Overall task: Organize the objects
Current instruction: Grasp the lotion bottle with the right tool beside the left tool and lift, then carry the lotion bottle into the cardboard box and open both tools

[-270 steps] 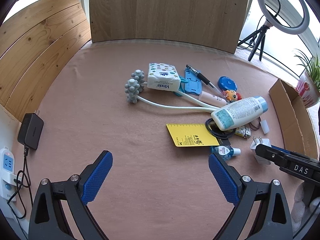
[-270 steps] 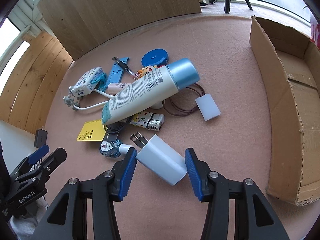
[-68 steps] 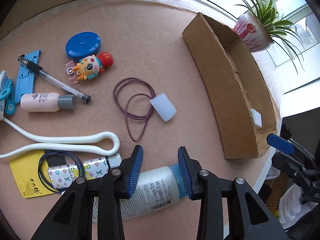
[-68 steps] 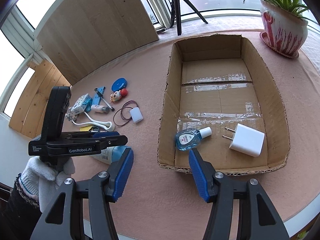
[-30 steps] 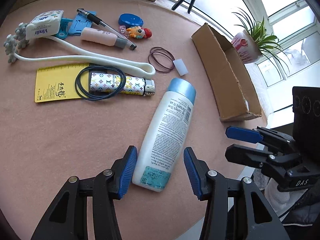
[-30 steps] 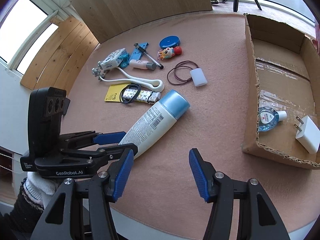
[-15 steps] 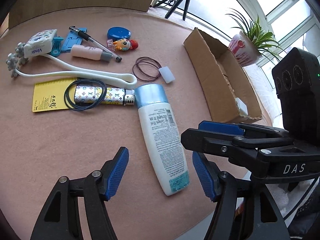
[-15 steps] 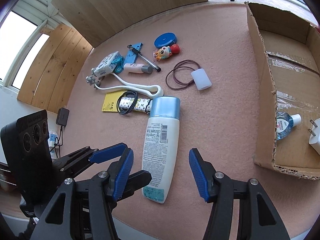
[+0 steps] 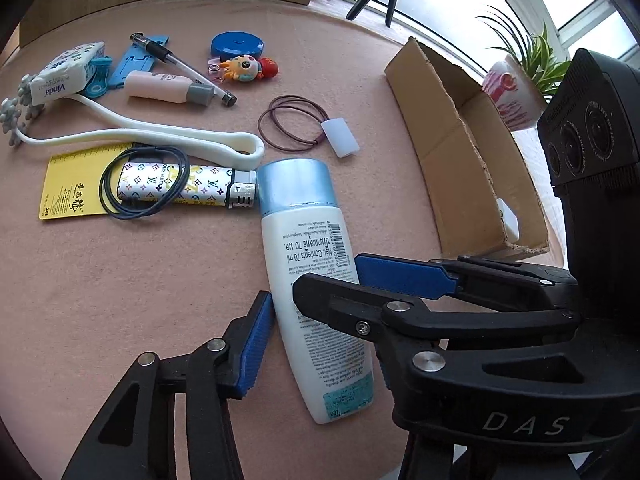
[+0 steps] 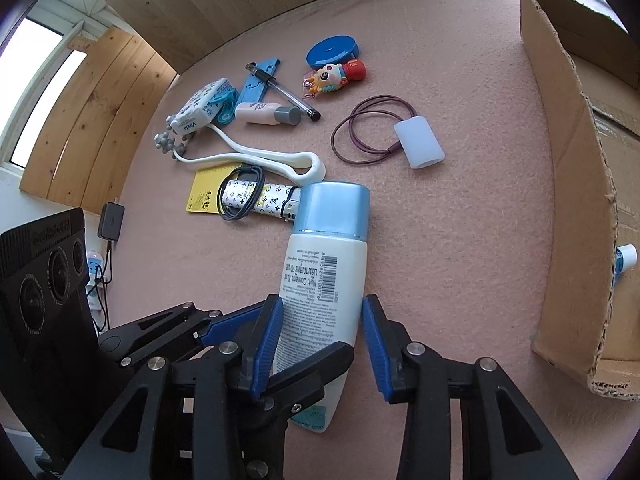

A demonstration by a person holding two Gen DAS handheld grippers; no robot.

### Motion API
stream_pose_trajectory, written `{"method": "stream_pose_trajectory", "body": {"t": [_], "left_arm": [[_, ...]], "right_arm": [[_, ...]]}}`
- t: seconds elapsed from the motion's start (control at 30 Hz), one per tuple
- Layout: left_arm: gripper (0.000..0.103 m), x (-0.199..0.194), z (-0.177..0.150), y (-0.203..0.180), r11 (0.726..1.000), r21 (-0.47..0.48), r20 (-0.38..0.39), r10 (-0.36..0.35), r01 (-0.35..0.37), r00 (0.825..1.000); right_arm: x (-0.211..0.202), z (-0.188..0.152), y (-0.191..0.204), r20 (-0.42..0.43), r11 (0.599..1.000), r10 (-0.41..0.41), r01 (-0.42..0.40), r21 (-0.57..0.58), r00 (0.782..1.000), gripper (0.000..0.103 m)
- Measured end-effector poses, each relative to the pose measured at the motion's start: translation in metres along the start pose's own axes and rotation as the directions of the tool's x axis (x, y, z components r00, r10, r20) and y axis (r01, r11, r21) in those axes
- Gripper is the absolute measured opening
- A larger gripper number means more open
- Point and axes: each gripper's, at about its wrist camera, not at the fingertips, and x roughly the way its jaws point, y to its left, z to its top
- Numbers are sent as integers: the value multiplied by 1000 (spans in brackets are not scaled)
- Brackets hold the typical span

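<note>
A white bottle with a light-blue cap (image 9: pixel 308 240) (image 10: pixel 324 272) lies on the pink cloth, cap end away from me. My right gripper (image 10: pixel 322 308) has both blue pads against the bottle's sides, just below the barcode. It crosses the left wrist view from the right (image 9: pixel 326 278). My left gripper (image 9: pixel 320 304) straddles the same bottle. Its left pad (image 9: pixel 256 340) touches the bottle's side, and its other finger is hidden behind the right gripper. The cardboard box (image 9: pixel 452 152) (image 10: pixel 576 160) stands open on the right.
A patterned lighter (image 9: pixel 180 188) touches the bottle's cap, with a yellow card (image 9: pixel 68 188), a white massager (image 9: pixel 160 136) and brown bands (image 9: pixel 292 128) beyond. A white charger (image 9: pixel 508 220) and small blue bottle (image 10: pixel 624 260) lie in the box. A plant pot (image 9: pixel 512 96) stands behind it.
Both grippers have come down and forward around the bottle. The right gripper's fingers have narrowed onto its sides, and the left gripper's gap is narrower than half a second ago.
</note>
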Motion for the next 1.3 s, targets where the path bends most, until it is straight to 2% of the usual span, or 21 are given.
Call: {"method": "stream_pose_trajectory", "body": {"t": [0.3, 0.5, 0.7, 0.93, 1.1, 1.3], "left_arm": [[50, 0, 0, 4, 999, -33, 6, -23, 23, 1000], [49, -2, -2, 5, 998, -44, 16, -36, 37, 999], [48, -15, 1, -3, 998, -47, 55, -41, 43, 998], [48, -33, 19, -39, 999, 10, 132, -34, 33, 991], [47, -50, 47, -68, 997, 72, 177, -35, 22, 984], [47, -47, 73, -110, 990, 137, 196, -65, 38, 978]], "right_arm": [[0, 3, 1, 1, 1000, 0, 0, -4, 1000, 37], [-2, 3, -4, -5, 999, 29, -29, 18, 1000, 37], [-22, 6, 4, 53, 1000, 21, -21, 5, 998, 36], [-66, 18, -1, 154, 999, 39, -42, 17, 987, 36], [-98, 26, -10, 229, 998, 40, -50, 36, 973, 36], [-130, 34, -41, 290, 997, 15, -38, 71, 957, 36]]}}
